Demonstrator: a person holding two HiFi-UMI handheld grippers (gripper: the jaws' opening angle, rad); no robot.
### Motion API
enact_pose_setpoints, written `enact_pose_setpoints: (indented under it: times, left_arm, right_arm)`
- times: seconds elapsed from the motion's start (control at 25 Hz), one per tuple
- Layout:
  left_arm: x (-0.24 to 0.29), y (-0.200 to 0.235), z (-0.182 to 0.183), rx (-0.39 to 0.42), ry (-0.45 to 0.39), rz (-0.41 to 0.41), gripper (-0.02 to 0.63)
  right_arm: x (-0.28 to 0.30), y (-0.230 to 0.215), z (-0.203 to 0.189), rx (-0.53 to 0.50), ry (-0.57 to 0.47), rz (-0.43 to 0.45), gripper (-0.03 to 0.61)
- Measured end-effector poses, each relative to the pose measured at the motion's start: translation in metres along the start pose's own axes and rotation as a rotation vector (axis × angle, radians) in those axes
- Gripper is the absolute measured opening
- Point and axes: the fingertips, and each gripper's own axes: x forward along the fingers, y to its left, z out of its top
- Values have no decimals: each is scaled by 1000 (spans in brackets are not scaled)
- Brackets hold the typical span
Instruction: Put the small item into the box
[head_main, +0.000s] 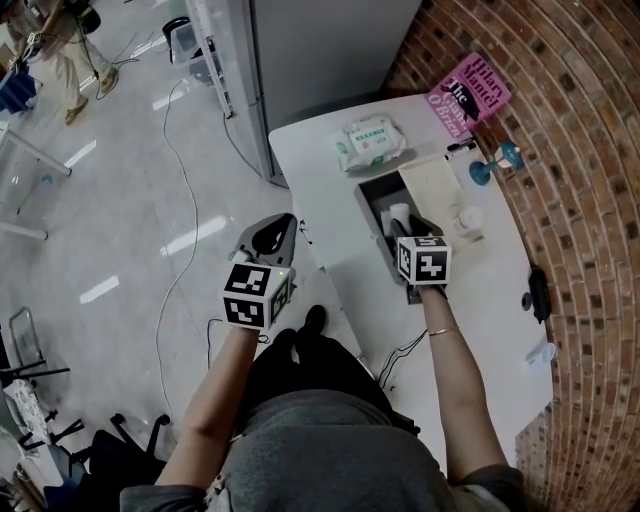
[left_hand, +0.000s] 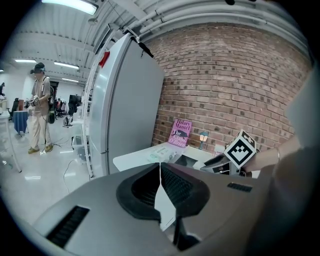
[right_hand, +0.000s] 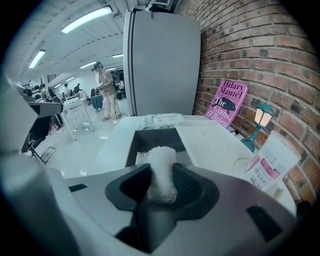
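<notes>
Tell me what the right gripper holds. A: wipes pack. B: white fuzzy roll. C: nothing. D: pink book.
B: the right gripper has its jaws shut on the white fuzzy roll, over the box.

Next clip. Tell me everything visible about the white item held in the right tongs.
The white item is a small fluffy roll that looks like terry cloth. It stands upright, pinched at its lower half by the right tongs, which press on both its sides. It hangs over the near end of the open dark box; whether it touches the box cannot be told.
</notes>
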Motion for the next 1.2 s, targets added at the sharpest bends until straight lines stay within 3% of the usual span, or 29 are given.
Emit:
enact_pose_setpoints:
  times: [0.6, 1.2]
  left_arm:
    - [1, 2, -5, -10, 14, 12, 26]
    - [0, 6, -6, -6, 23, 24, 26]
  right_arm:
    - [16, -3, -11, -28, 112, 4, 152]
    - [23, -1, -10, -40, 139, 19, 156]
